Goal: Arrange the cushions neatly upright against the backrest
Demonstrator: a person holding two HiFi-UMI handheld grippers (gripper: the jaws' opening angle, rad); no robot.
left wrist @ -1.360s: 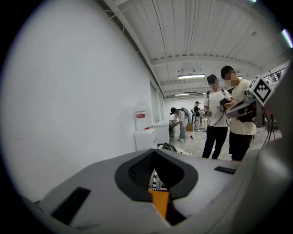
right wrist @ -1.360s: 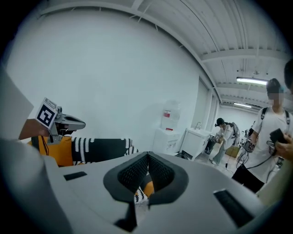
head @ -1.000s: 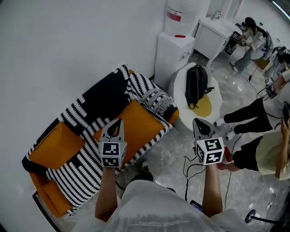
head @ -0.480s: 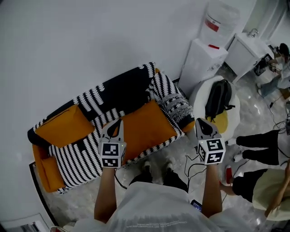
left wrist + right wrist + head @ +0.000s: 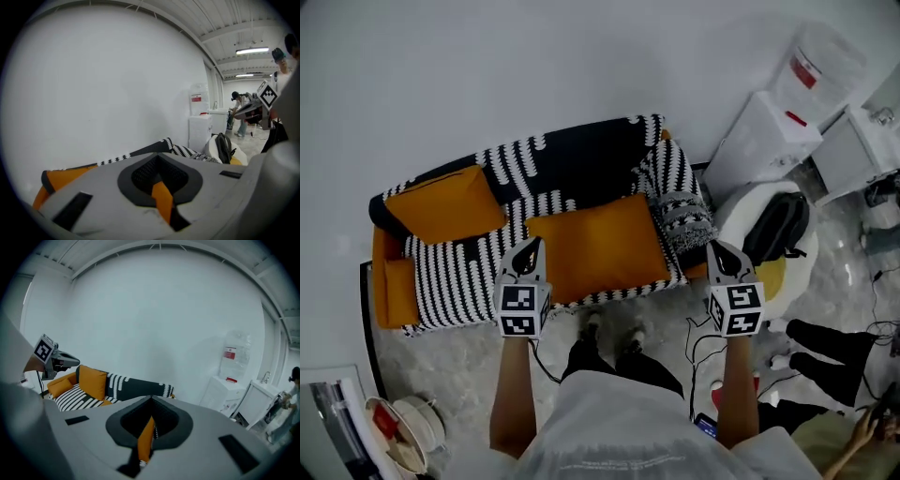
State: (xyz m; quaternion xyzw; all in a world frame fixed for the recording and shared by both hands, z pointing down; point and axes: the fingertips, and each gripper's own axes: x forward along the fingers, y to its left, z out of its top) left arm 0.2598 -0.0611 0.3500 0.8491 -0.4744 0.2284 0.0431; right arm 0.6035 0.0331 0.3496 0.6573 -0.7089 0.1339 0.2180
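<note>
flat cushion (image 5: 598, 246): soft, light, likely floppy; pinch a corner edge
left gripper (image 5: 529, 251), right gripper (image 5: 719, 253): fingers closed, empty

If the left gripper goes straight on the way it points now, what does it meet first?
Probably the sofa: the left gripper, jaws shut, aims at its striped seat beside the left edge of the flat orange cushion. Depth is unclear, so seat or cushion could come first.

An office-like lounge corner: striped sofa (image 5: 572, 164) against a bare white wall (image 5: 487, 75), water dispenser (image 5: 764, 136) beside it.
</note>
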